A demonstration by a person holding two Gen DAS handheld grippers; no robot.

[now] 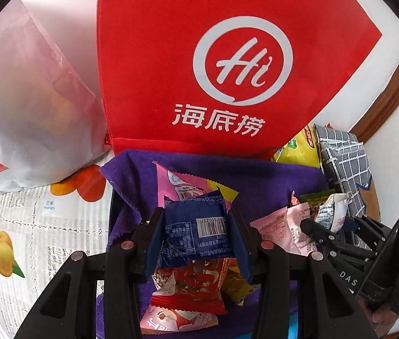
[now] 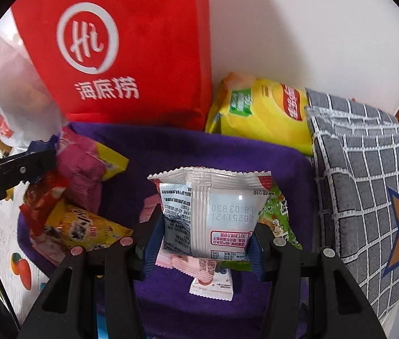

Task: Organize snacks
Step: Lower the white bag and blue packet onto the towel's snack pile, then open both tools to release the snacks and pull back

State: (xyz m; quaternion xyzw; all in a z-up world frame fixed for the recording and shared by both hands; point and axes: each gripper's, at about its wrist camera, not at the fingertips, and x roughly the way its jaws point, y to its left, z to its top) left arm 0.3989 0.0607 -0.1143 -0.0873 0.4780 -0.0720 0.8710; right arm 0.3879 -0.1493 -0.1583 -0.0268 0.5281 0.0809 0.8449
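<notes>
Left gripper clamps a blue snack packet; right gripper clamps a white snack packet. Both hang over the purple cloth strewn with snacks. Red bag, yellow chip bag and checked grey pouch crowd its far edge.

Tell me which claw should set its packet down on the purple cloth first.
Right, probably. The right claw holds its white packet over bare purple cloth; the left claw, gripping the blue packet, hangs above piled snacks.
</notes>
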